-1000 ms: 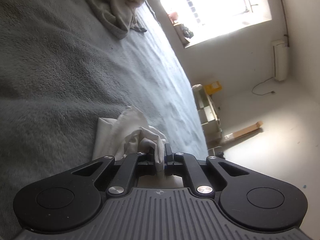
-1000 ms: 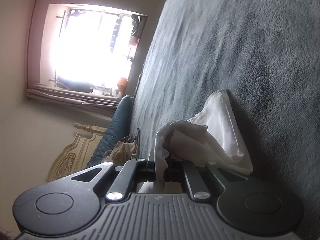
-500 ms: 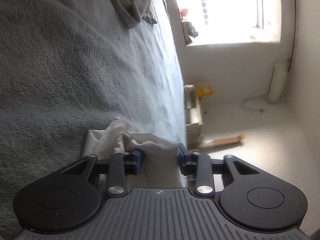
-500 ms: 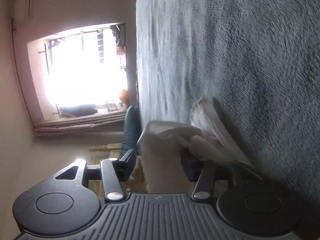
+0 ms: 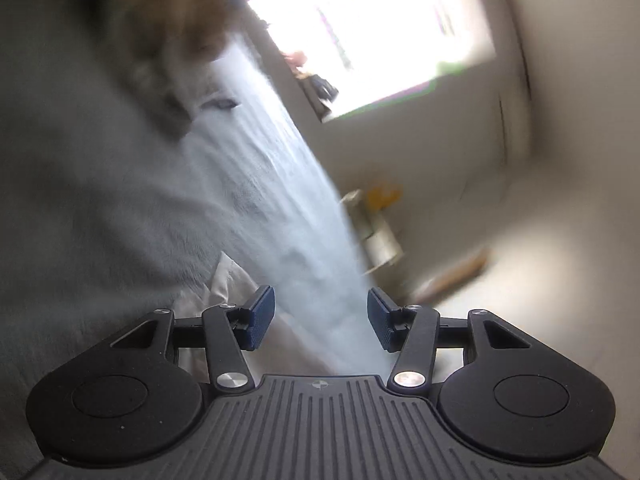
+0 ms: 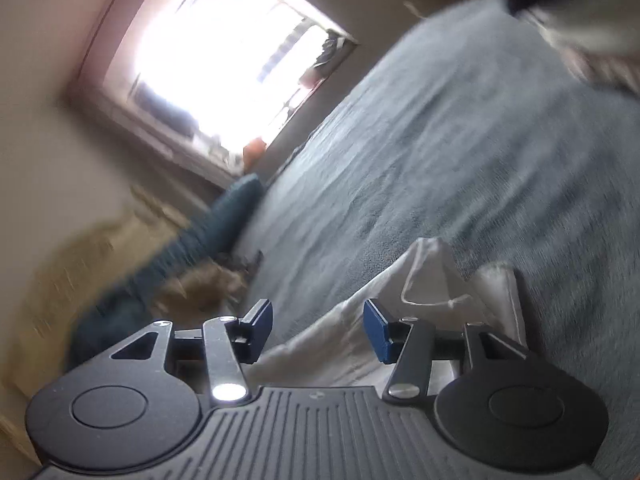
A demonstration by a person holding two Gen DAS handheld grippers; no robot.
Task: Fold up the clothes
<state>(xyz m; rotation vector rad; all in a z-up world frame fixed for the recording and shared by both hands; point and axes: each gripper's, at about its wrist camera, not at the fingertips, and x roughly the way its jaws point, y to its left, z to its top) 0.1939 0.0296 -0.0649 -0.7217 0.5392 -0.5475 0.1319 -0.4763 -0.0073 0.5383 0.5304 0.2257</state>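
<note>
A white garment (image 5: 228, 280) lies crumpled on the grey bed blanket (image 5: 100, 200). In the left wrist view it sits just beyond and under the left finger. My left gripper (image 5: 320, 312) hovers above the blanket near the bed's edge, its jaws opening, with nothing between the blue pads. In the right wrist view the same white garment (image 6: 432, 276) spreads under and past the right finger. My right gripper (image 6: 318, 320) hangs over it, jaws apart and closing slightly. Its pads do not press the cloth. Both views are motion-blurred.
A blurred heap of other clothes (image 5: 176, 20) lies far up the bed, also seen as a heap (image 6: 592, 32) in the right wrist view. A teal pillow (image 6: 216, 224) and a carved headboard (image 6: 80, 248) stand under the bright window (image 6: 224, 68). Floor and boxes (image 5: 376, 232) lie beyond the bed's edge.
Both grippers were shut on the white garment, then opened and let it drop onto the blanket. Both have lifted and rolled, and the garment now lies lower in each view.
</note>
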